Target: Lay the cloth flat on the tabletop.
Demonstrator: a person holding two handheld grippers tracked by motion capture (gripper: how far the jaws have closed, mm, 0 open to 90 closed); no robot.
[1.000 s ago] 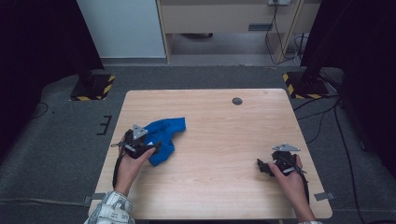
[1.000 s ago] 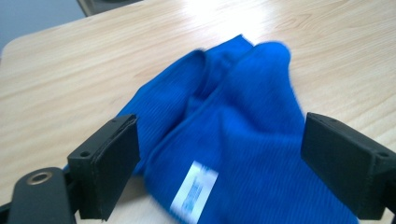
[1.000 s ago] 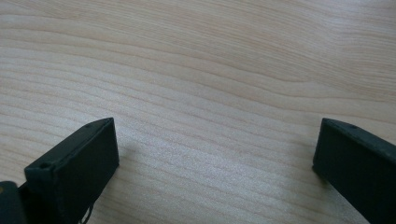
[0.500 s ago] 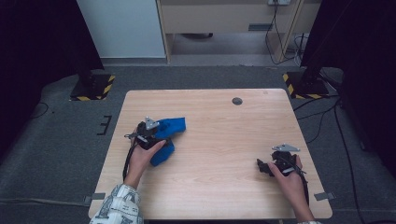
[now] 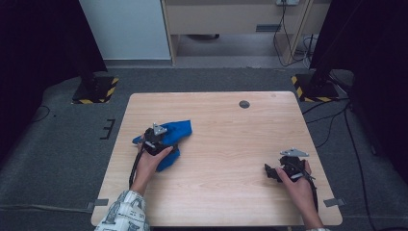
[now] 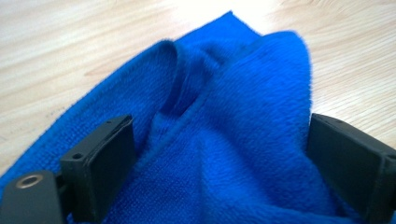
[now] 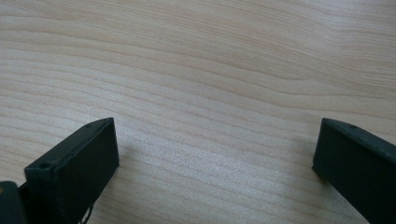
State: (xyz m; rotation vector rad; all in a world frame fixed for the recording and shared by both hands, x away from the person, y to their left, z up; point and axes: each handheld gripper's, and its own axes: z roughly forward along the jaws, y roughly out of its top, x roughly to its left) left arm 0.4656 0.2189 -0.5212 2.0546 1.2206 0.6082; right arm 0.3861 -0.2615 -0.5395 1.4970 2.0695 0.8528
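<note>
Here, I see the blue cloth point(image 5: 173, 137) lying crumpled on the left half of the wooden table point(image 5: 231, 192), well to the left of the small dark round hole point(image 5: 244, 104) near the table's far edge. The cloth is a bright, uniform blue with a short, fuzzy pile. In the left gripper view the blue cloth point(image 6: 224, 140) is bunched into soft folds; one hemmed edge curls into a ridge that runs up between the jaws. My left gripper point(image 5: 155, 139) sits on the cloth's near-left part, and its jaws stand apart with a raised fold of fabric between them, pressing at both inner faces. I cannot tell whether they have begun to pinch it. My right gripper point(image 5: 284, 169) rests far to the right of the cloth, near the table's right edge. In its own view the right gripper point(image 7: 215, 154) stands wide open over bare wood grain.
</note>
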